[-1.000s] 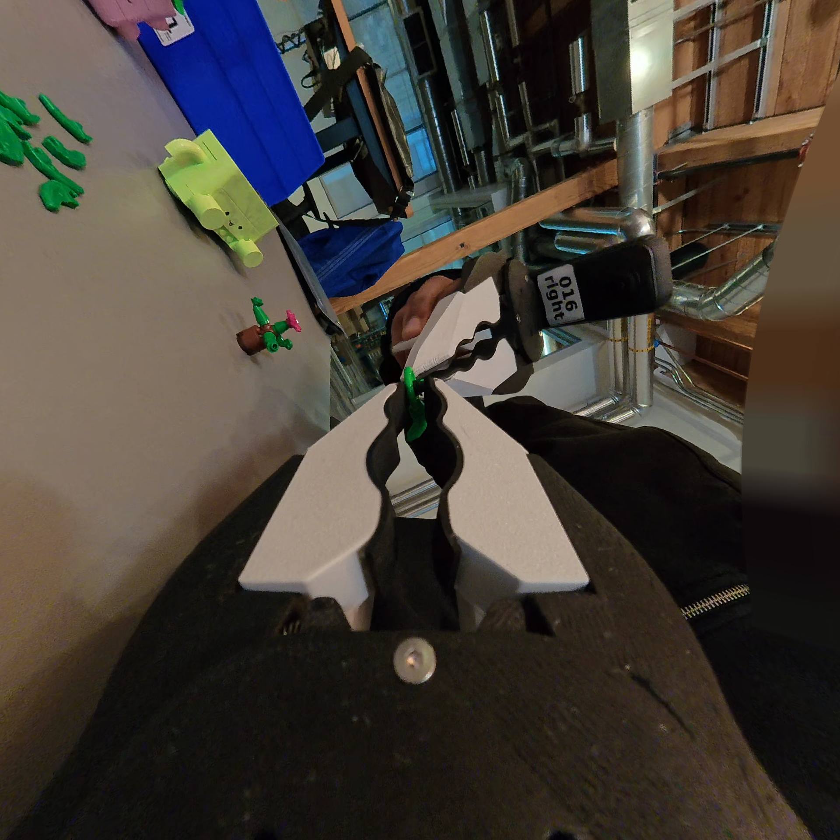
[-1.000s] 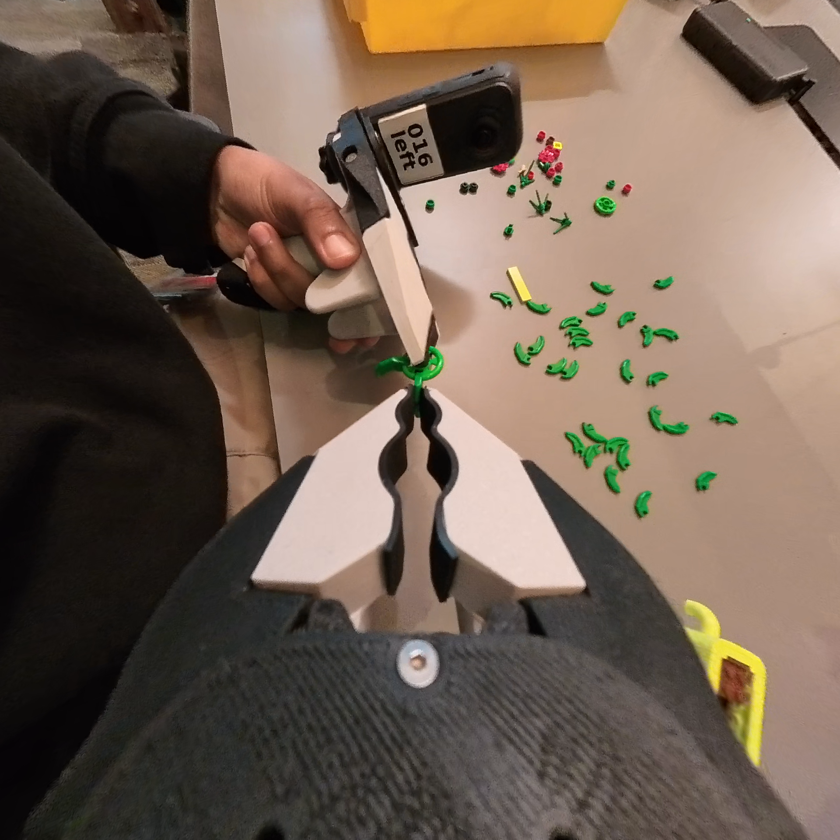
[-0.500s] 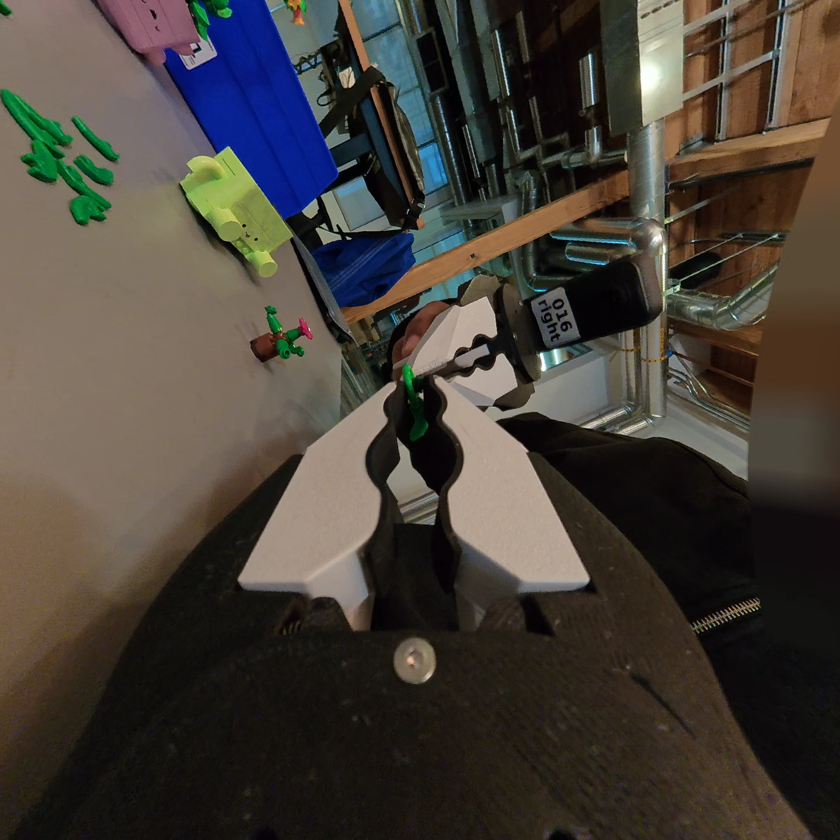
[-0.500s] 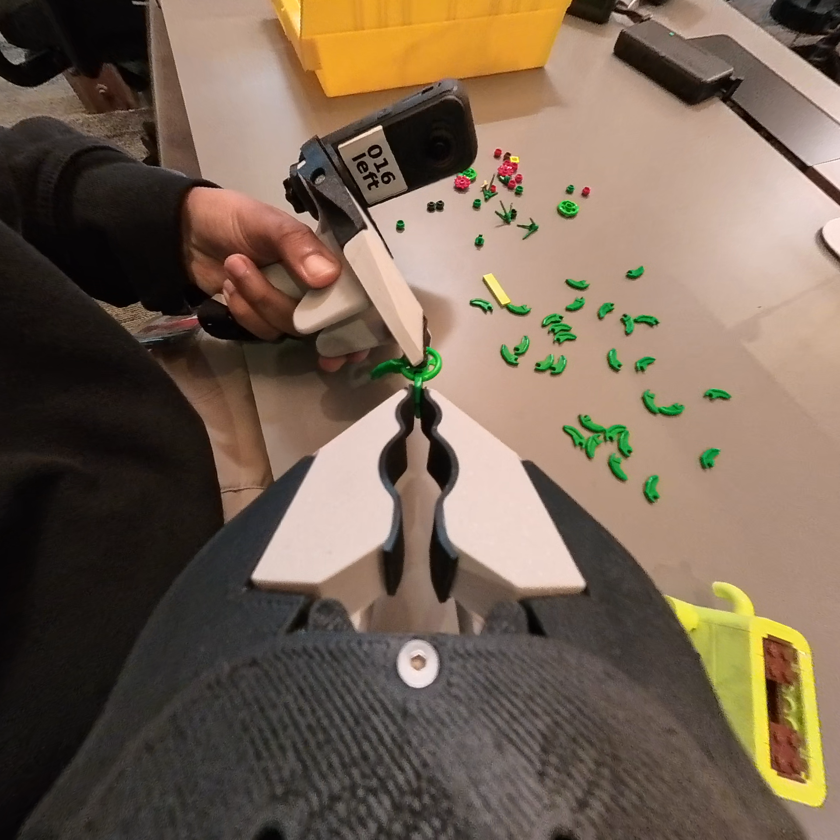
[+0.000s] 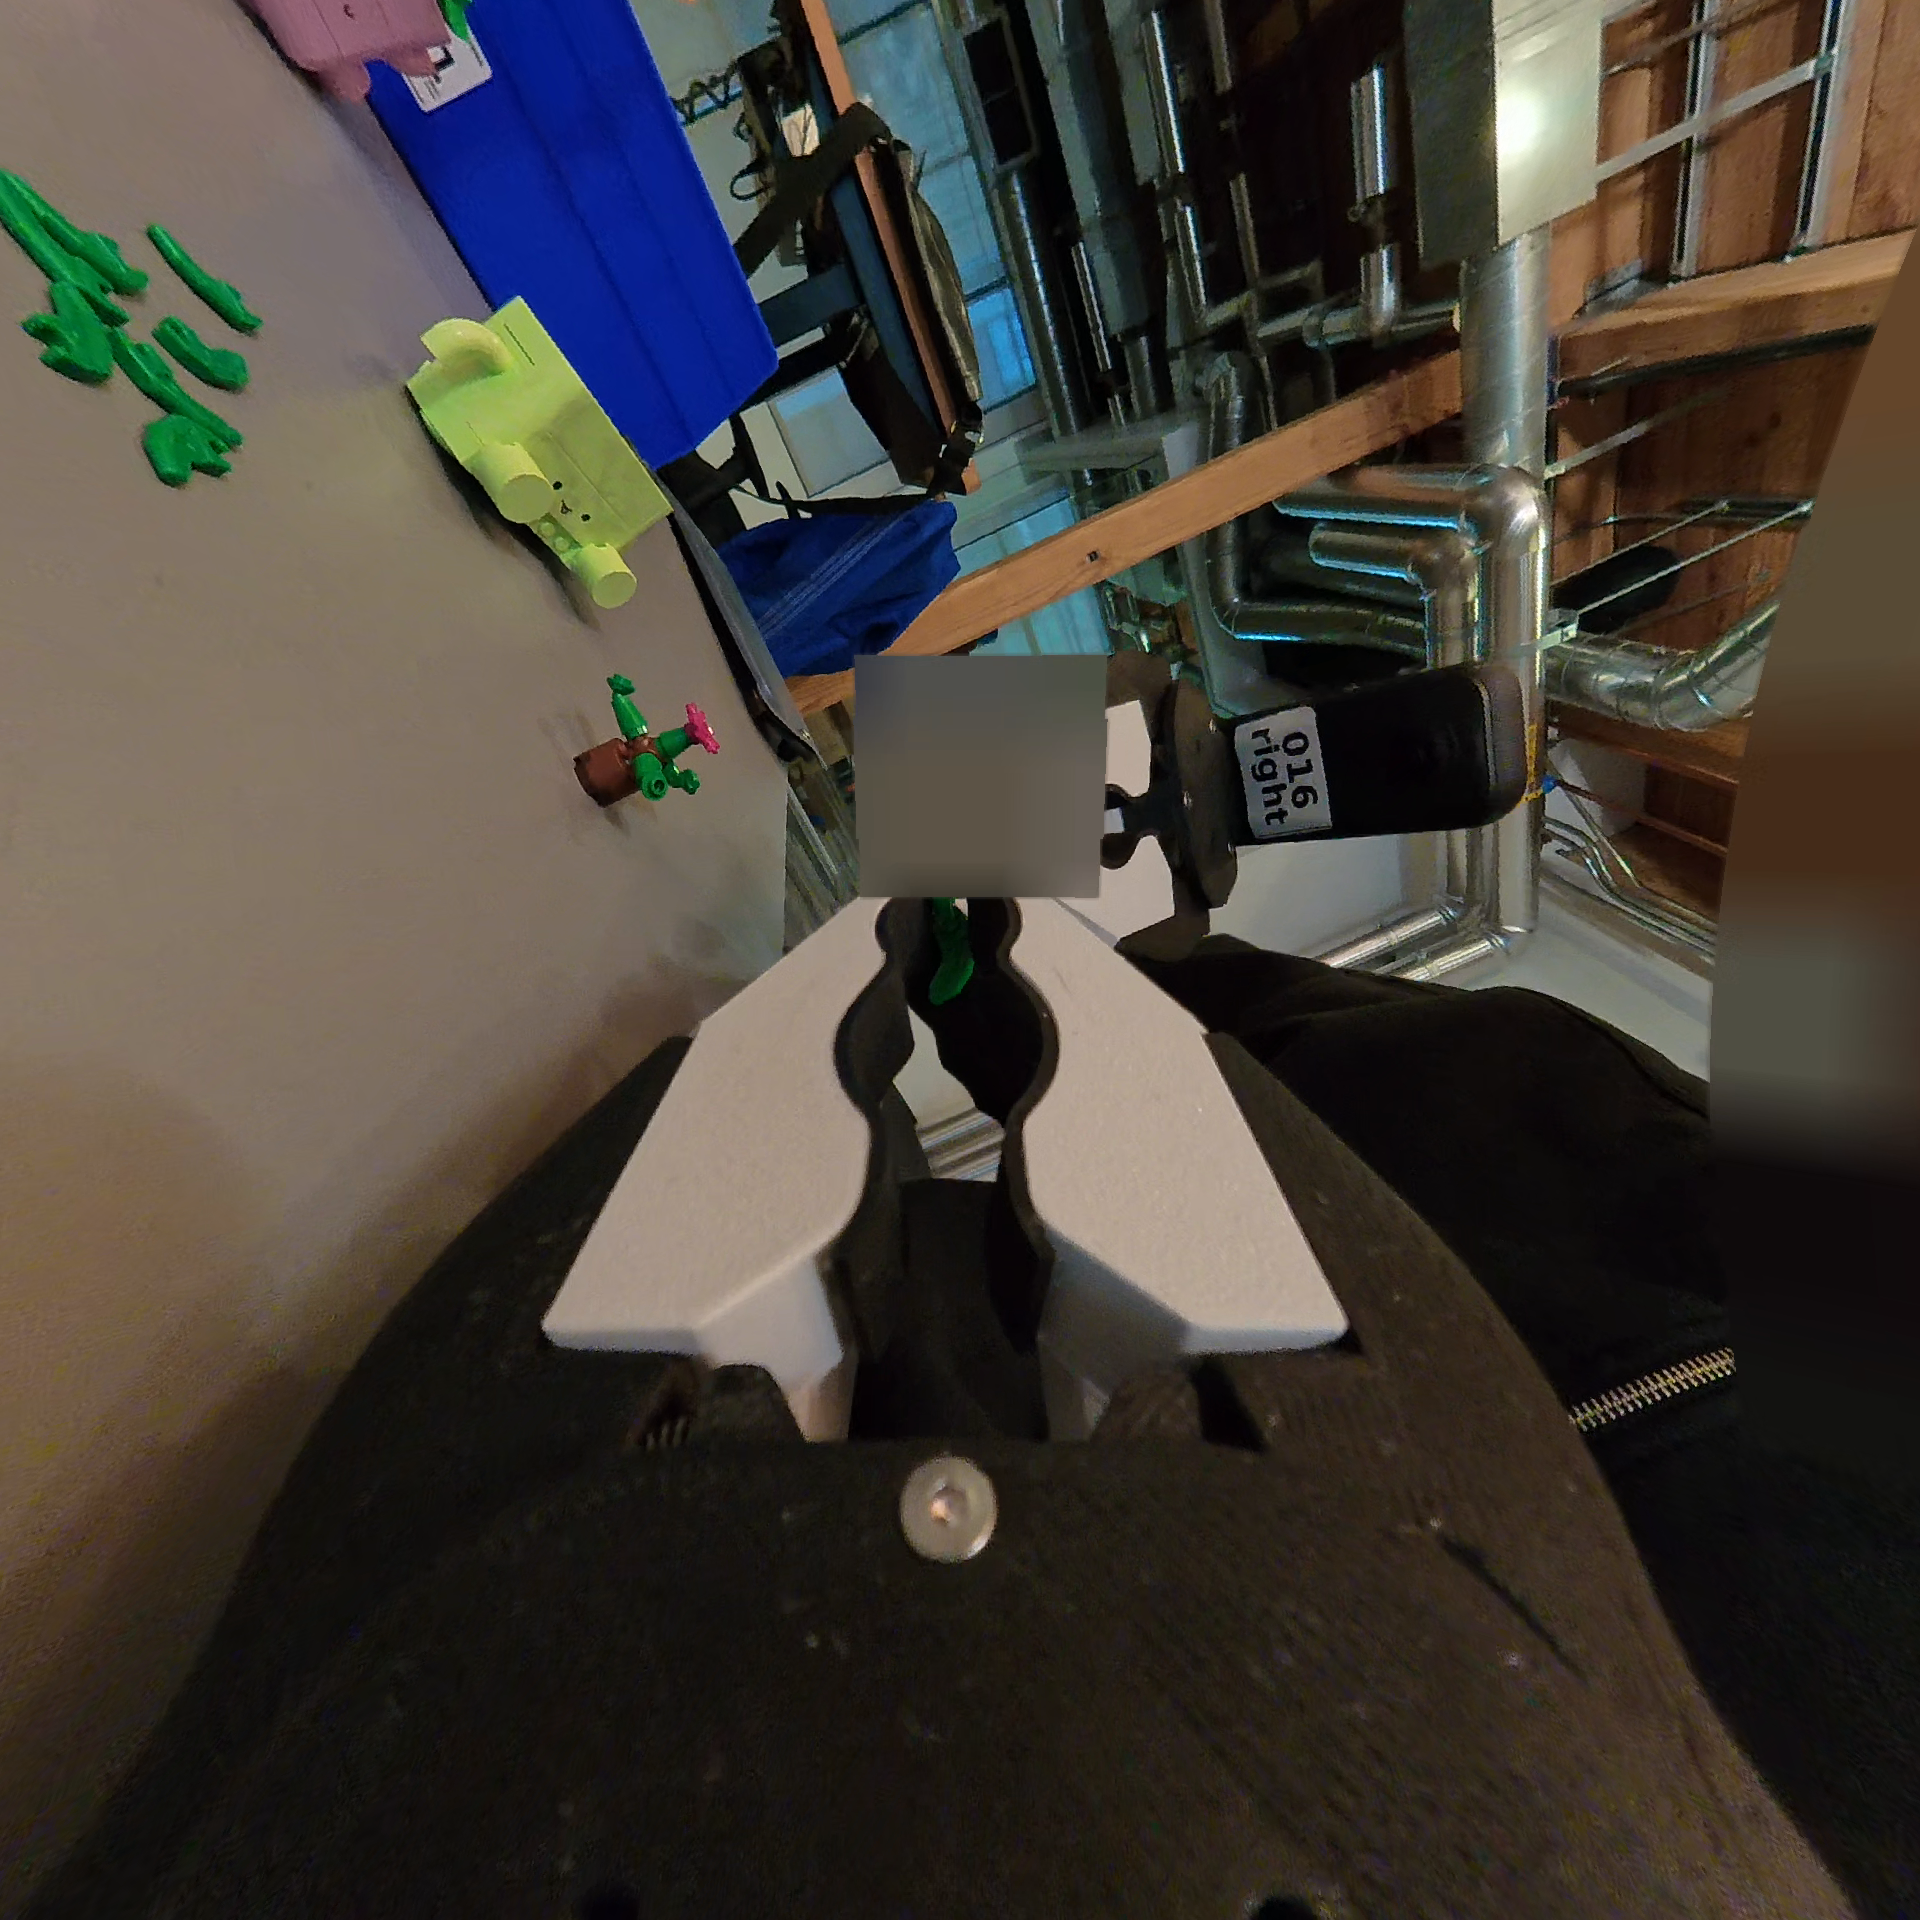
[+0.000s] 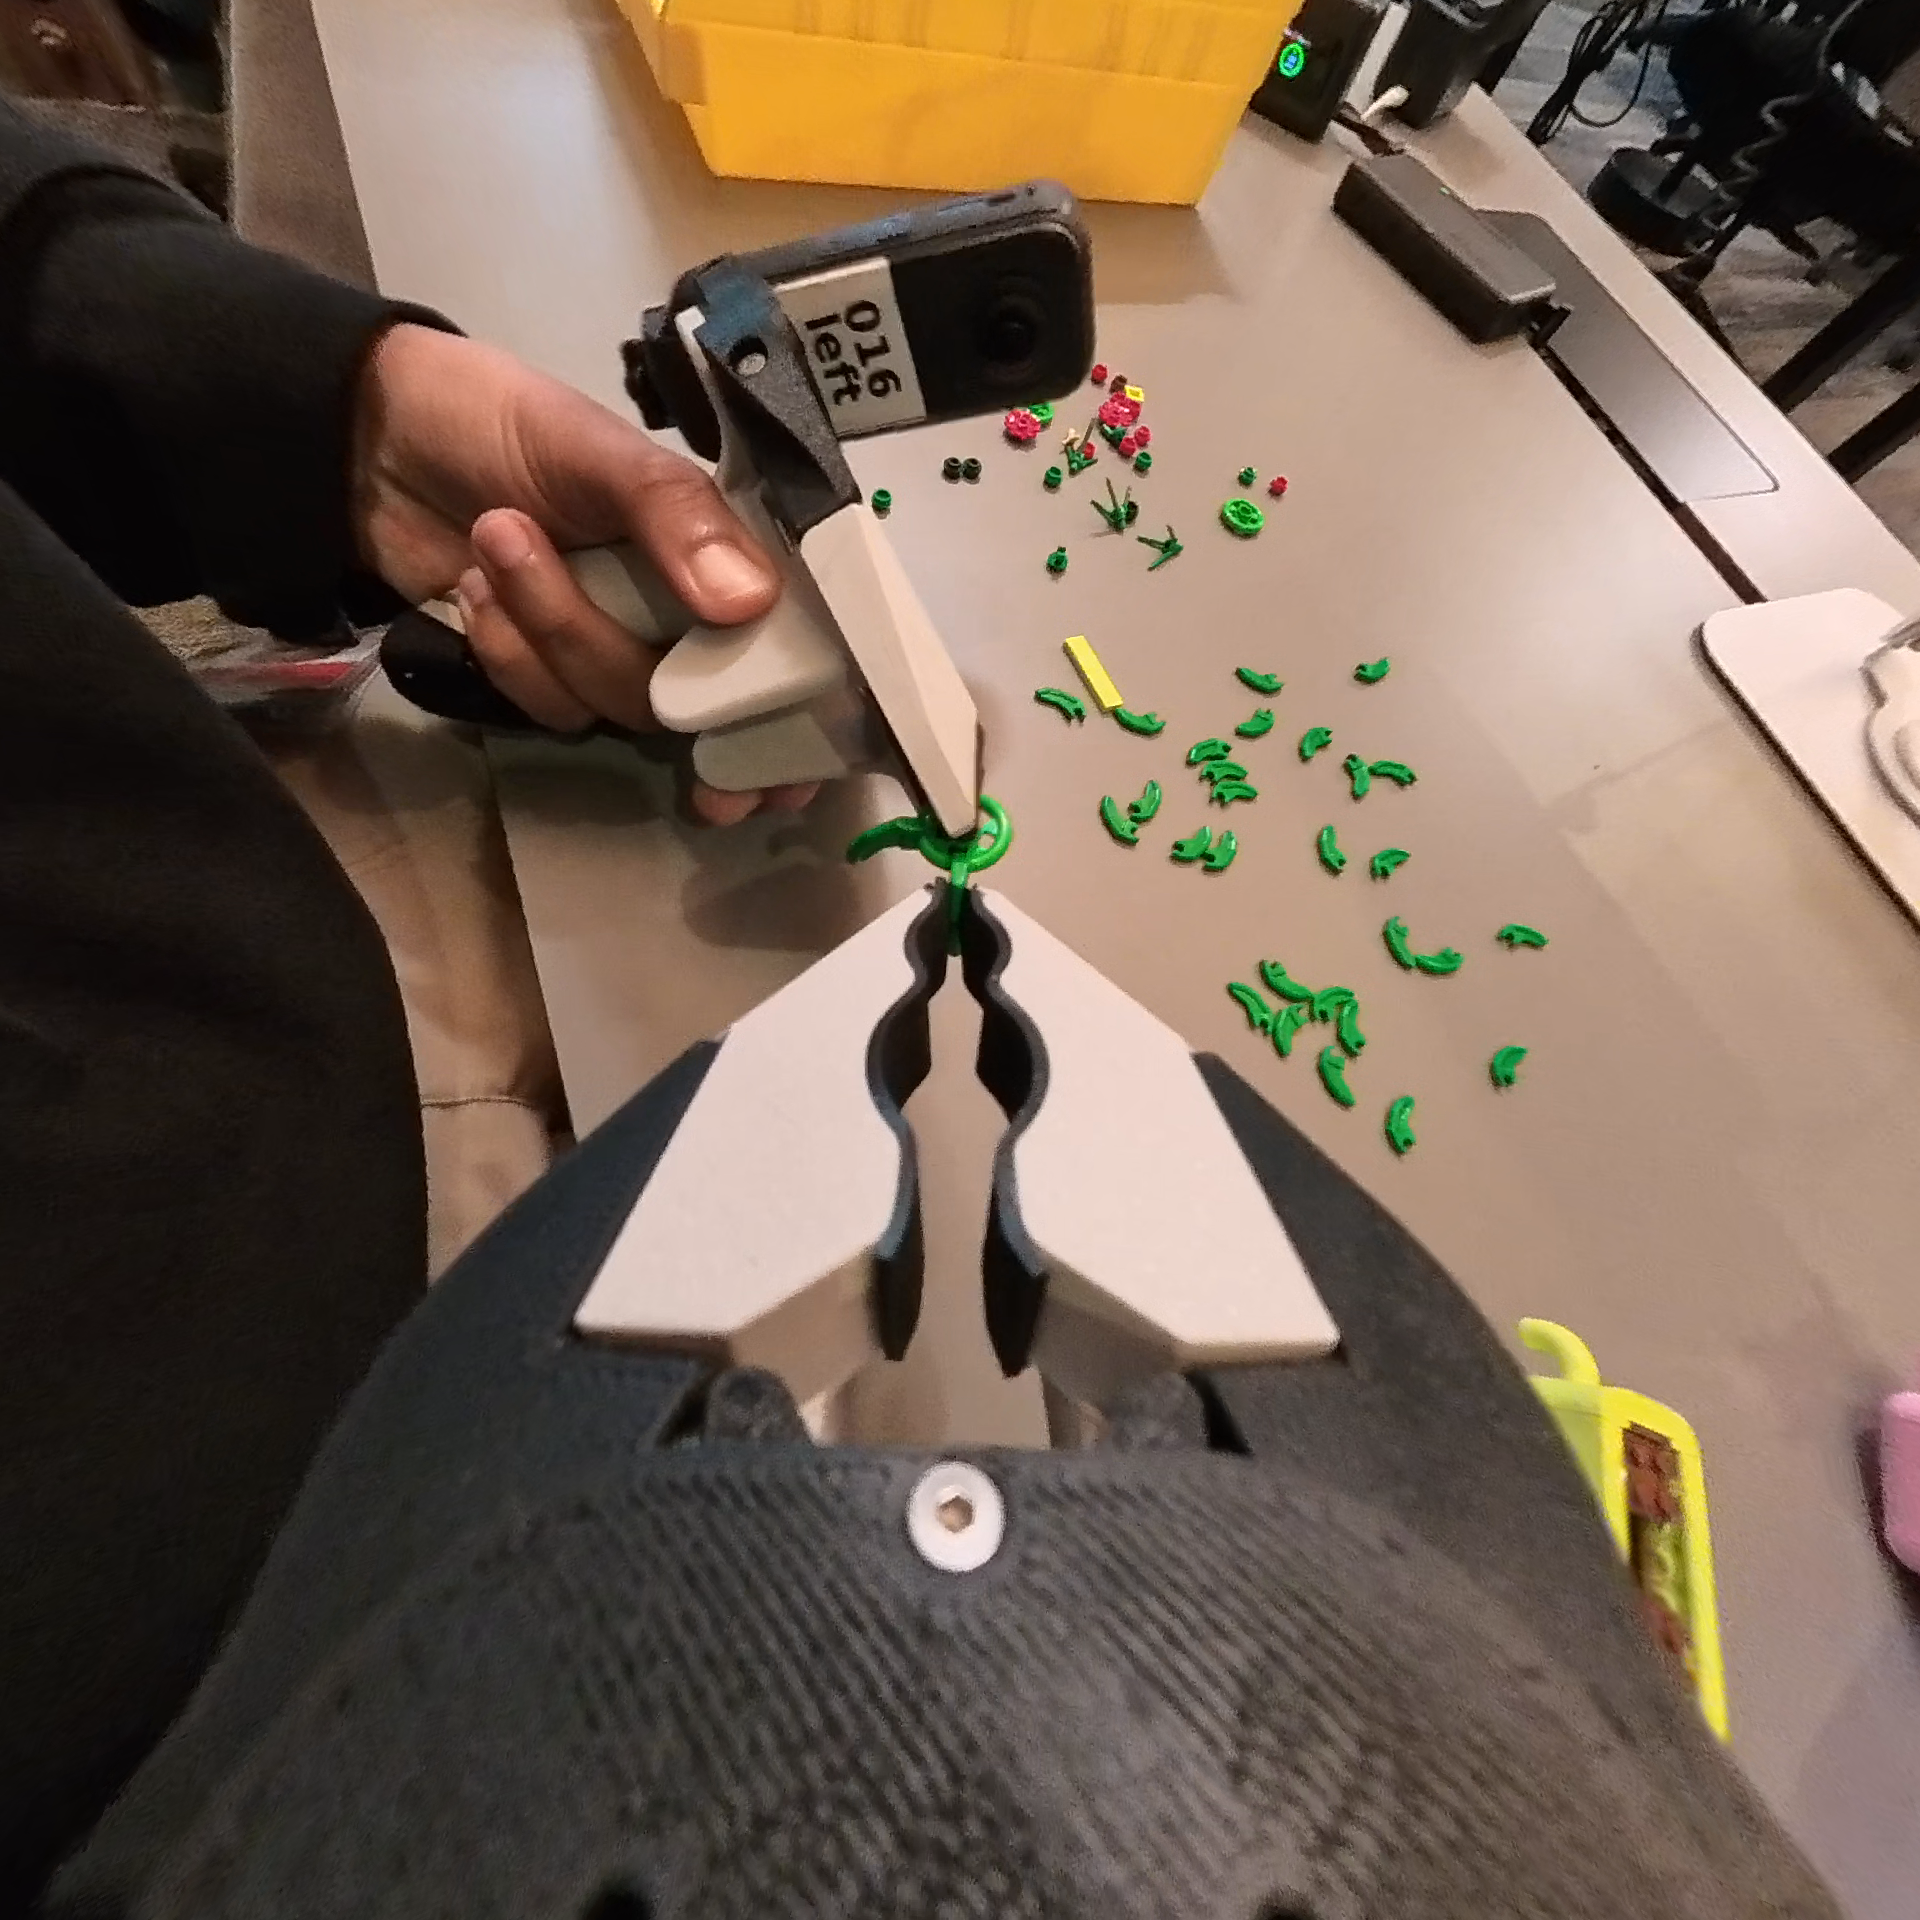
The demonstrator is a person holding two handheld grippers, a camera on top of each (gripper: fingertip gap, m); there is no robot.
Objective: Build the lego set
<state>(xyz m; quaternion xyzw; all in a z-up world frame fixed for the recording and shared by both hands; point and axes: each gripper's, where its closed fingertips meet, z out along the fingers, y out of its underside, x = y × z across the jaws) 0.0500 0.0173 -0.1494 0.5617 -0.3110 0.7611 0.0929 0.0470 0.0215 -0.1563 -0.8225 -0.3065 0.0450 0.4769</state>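
In the right wrist view my right gripper (image 6: 956, 906) is shut on a small green leaf piece (image 6: 954, 925). That piece meets a green ring piece with leaves (image 6: 977, 840), held at the tip of my left gripper (image 6: 964, 816) above the table's near edge. A hand holds the left gripper. In the left wrist view my left gripper (image 5: 948, 914) is shut on the green piece (image 5: 951, 961); a blurred patch hides its tips. The right gripper's camera body (image 5: 1351, 779) shows beyond it.
Several loose green leaves (image 6: 1299, 883), a yellow tile (image 6: 1093, 673) and red and pink flower bits (image 6: 1117, 416) lie on the grey table. A yellow bin (image 6: 987, 94) stands far back. A lime-green build (image 5: 530, 447), a small potted flower (image 5: 644, 748) and a blue bin (image 5: 582, 197) stand on the right. Only a small space, under 4 cm, lies between the two pairs of fingers.
Both grippers stay together at the green pieces. The right wrist view has tilted up, showing more of the far table, and the right gripper's camera has shifted a little in the left view.
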